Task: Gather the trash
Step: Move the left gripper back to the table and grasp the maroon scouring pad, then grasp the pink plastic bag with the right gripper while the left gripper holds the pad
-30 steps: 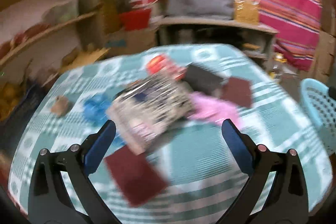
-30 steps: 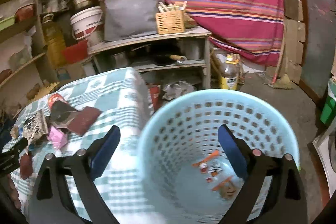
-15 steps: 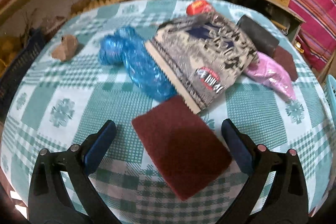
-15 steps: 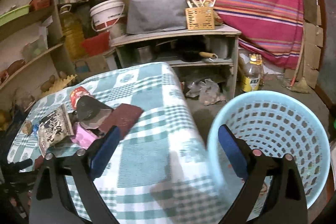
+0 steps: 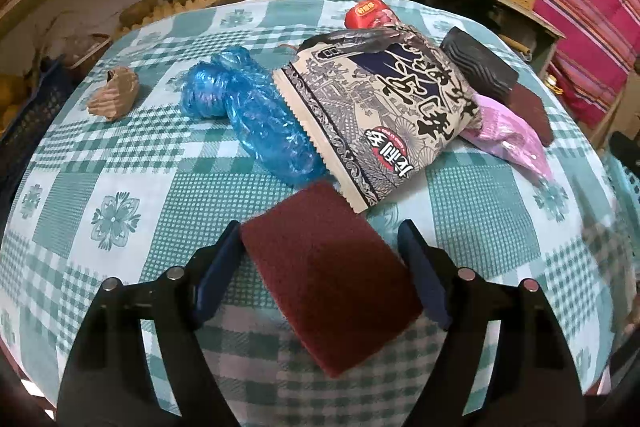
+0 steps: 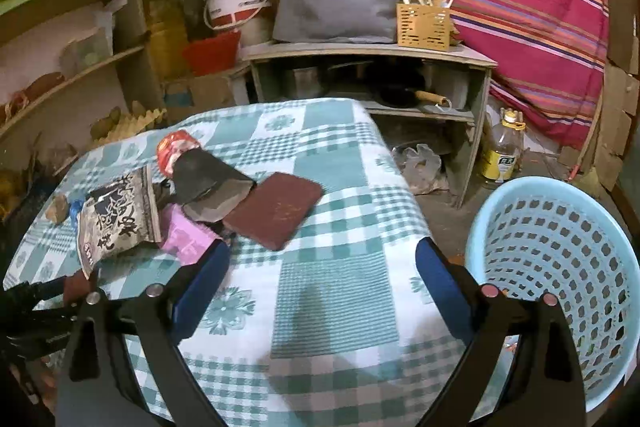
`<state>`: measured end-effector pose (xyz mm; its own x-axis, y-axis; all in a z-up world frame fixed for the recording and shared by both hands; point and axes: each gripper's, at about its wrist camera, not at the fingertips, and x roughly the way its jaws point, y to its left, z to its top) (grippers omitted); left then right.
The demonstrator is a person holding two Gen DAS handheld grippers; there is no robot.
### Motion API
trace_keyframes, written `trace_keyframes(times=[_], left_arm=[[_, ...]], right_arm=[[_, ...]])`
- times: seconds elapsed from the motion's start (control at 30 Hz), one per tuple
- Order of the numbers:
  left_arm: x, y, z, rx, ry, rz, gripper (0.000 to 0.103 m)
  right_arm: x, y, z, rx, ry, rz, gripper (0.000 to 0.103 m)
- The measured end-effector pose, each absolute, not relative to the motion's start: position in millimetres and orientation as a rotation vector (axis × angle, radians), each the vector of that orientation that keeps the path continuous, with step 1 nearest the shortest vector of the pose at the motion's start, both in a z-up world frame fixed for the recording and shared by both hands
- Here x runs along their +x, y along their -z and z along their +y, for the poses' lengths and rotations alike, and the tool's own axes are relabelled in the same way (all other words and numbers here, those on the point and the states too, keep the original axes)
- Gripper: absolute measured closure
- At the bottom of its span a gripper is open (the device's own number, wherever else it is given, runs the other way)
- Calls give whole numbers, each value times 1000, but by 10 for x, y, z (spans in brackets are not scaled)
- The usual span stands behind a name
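At the table's point(image 5: 120, 155) near edge, the left gripper point(image 5: 320, 259), jaws just closing, straddles a maroon scouring pad point(image 5: 332, 287); the right gripper point(image 6: 320, 263) is spread, empty.

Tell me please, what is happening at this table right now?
A person is clearing trash from a table with a checked cloth, one gripper in each hand. The left gripper has just been closing its fingers around a dark red scouring pad near the table edge; it is not lifted yet. The right gripper hovers open and empty over the cloth, beside a light blue basket. A printed snack bag, a blue plastic bag and other wrappers wait.
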<state>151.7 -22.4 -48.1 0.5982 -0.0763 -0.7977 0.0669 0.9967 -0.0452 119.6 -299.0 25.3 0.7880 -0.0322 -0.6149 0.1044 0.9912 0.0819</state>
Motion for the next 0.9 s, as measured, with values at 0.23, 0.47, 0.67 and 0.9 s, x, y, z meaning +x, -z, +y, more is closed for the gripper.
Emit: trace_keyframes(times=[0.23,0.47,0.67,0.9], left_arm=[[1341,374,-61,40,136,881,28],[1330,200,304,69,74,805,29],[1452,47,509,50,24,740,29],[1512,78,575,14,22,753,29]], right_arm=[[1265,-172,-2759,106,38,688,11],[1388,-75,-2416,52,-1,735,11],[1578,17,-2248,20,-16,799,11],[1730,101,-2193,38,-36,857,32]])
